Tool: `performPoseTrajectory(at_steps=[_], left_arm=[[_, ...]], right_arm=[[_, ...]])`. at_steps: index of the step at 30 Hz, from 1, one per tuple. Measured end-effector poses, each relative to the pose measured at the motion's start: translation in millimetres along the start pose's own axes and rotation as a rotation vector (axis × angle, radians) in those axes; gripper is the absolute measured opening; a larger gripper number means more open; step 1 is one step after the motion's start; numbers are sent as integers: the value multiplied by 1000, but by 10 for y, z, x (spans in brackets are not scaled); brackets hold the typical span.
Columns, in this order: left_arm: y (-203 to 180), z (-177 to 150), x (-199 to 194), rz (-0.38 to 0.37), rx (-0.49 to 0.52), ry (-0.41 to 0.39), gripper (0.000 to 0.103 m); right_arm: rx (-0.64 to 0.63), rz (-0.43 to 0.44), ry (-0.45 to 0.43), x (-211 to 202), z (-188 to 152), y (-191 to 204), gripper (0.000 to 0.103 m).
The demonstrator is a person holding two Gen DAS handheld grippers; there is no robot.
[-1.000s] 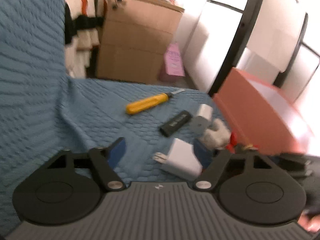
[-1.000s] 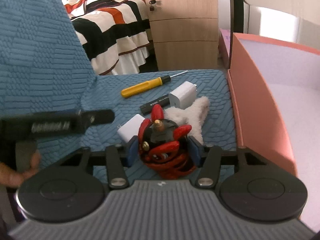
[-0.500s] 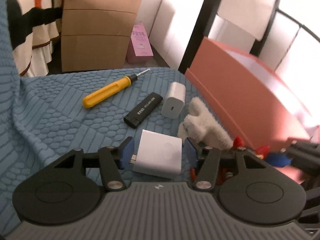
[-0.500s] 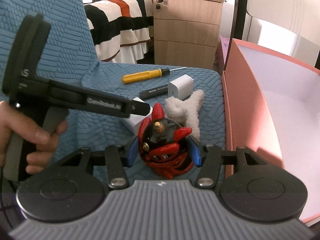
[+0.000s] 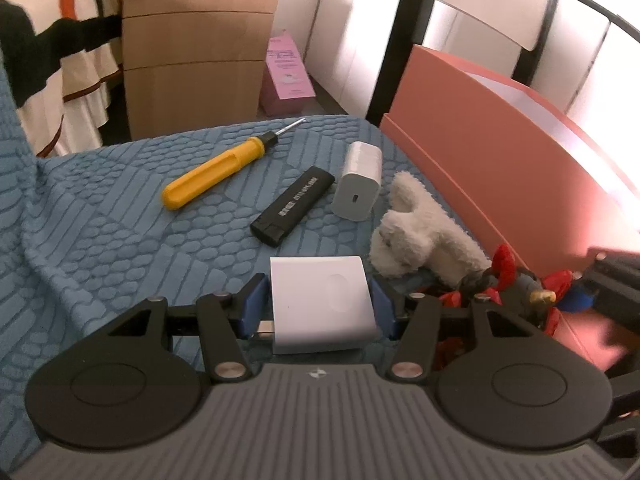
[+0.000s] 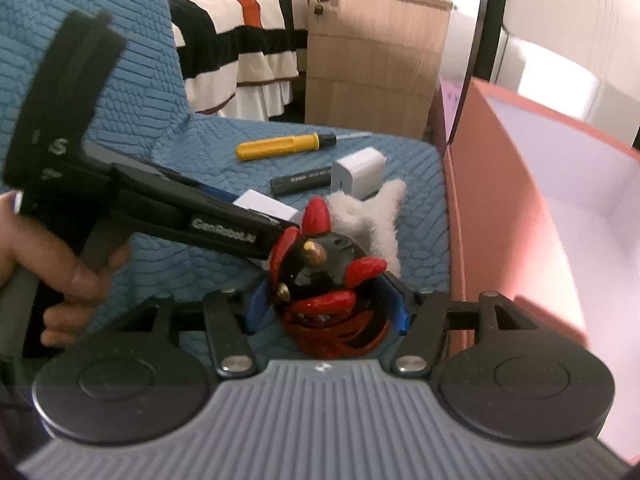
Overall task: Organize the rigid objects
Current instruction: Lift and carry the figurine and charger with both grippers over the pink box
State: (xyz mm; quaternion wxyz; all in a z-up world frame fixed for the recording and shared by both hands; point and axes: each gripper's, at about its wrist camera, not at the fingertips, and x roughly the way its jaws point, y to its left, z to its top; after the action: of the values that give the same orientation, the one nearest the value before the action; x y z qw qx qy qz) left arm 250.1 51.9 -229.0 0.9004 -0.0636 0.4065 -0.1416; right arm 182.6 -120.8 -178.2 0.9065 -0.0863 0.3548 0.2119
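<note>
On the blue quilted cover (image 5: 100,240) I count two white chargers: a flat square one (image 5: 320,304) and a smaller cube (image 5: 358,184). There is one yellow-handled screwdriver (image 5: 216,174), one black lighter (image 5: 294,206), one white plush toy (image 5: 416,236) and one red-and-black figurine (image 6: 324,280). One pink box (image 6: 500,208) stands beside them. Two hand-held grippers are in play, the left (image 5: 318,308) and the right (image 6: 326,308).

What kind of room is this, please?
Most likely a bedroom at home. A bed with a striped cover stands at the back, a wooden drawer chest is beside it, and small things lie on a blue quilted cover.
</note>
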Motion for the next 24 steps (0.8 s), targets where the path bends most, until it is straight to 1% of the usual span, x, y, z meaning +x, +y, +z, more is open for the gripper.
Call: performPoseTrajectory(at_steps=[3, 6, 8, 10, 14, 20, 24], left_arm=[[45, -28, -66, 5, -63, -2, 61], [83, -66, -148, 33, -127, -3, 61], [134, -107, -194, 30, -191, 7, 61], [153, -161, -256, 31, -231, 10, 61], [133, -254, -382, 33, -280, 31, 60], [68, -313, -626, 28, -323, 17, 60], [-52, -299, -815, 40, -309, 17, 60]], right_arm=[[29, 7, 22, 66, -11, -26, 61], [76, 22, 31, 64, -4, -54, 61], [86, 37, 40, 55, -3, -55, 60], [99, 48, 44, 31, -12, -65, 60], [126, 57, 50, -18, -11, -96, 60], [140, 81, 46, -170, 45, -99, 60], [151, 121, 42, -313, 111, -113, 60]])
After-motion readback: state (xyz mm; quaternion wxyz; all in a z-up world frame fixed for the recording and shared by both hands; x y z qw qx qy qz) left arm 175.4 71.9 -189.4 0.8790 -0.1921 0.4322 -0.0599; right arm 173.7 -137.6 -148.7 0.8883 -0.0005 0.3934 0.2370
